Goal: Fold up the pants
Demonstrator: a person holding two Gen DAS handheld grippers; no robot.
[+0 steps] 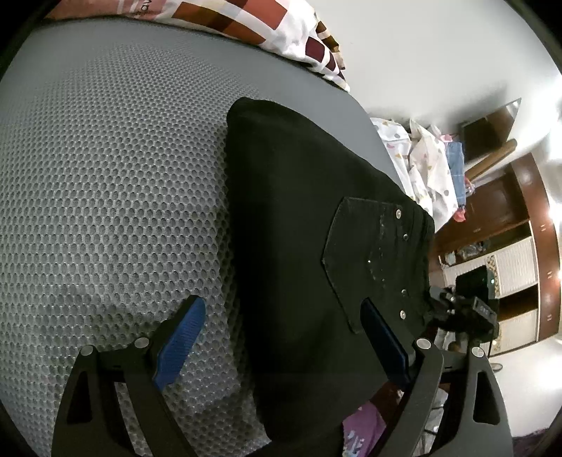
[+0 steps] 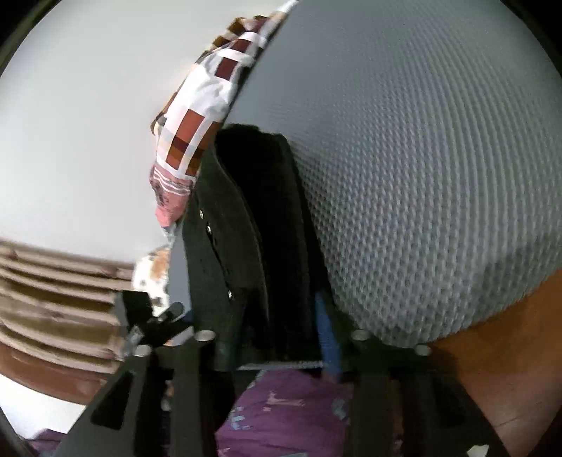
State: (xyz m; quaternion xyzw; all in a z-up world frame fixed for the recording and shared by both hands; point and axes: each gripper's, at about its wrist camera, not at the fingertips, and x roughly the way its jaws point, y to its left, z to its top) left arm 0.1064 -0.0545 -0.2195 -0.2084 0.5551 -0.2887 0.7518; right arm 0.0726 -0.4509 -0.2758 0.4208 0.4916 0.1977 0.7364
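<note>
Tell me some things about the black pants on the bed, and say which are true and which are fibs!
1. The pants are black. True.
2. They lie on a grey mesh mattress. True.
3. The left gripper is clamped shut on them. False: its blue pads stand wide apart, one over the mattress.
4. The back pocket has metal rivets. True.
5. The right gripper is empty. False: it grips a bunch of the pants.
6. The patchwork bedding covers the pants. False: it sits apart, at the bed's far edge.
</note>
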